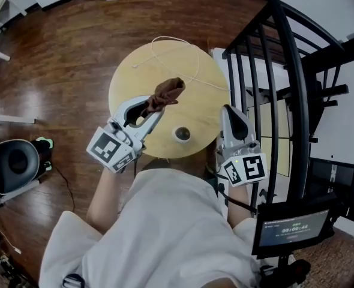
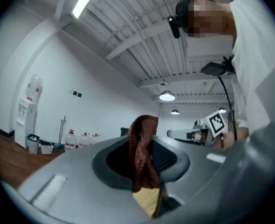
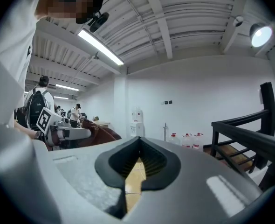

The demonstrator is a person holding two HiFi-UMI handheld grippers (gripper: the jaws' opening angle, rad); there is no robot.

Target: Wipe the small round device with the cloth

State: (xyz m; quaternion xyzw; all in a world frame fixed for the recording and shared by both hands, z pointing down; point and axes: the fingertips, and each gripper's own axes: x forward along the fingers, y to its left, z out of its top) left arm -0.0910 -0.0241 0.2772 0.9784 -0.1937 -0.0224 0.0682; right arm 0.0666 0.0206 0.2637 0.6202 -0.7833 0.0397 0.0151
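The left gripper is clenching a brown cloth, its jaws pressing on a bunched fold while the rest of the fabric is sticking up and out past the tips. In the left gripper view the cloth is filling the gap between the jaws of that gripper. It is hovering over the near left part of the round wooden counter. The small round device is sitting on the counter close to its near edge, apart from the cloth and touching neither gripper. The right gripper is hanging at the counter's right edge, jaws pressed together and grasping nothing; the right gripper view is showing the jaws of that gripper meeting, with only the counter's wood behind them. A thin white cable is looping across the counter's far side.
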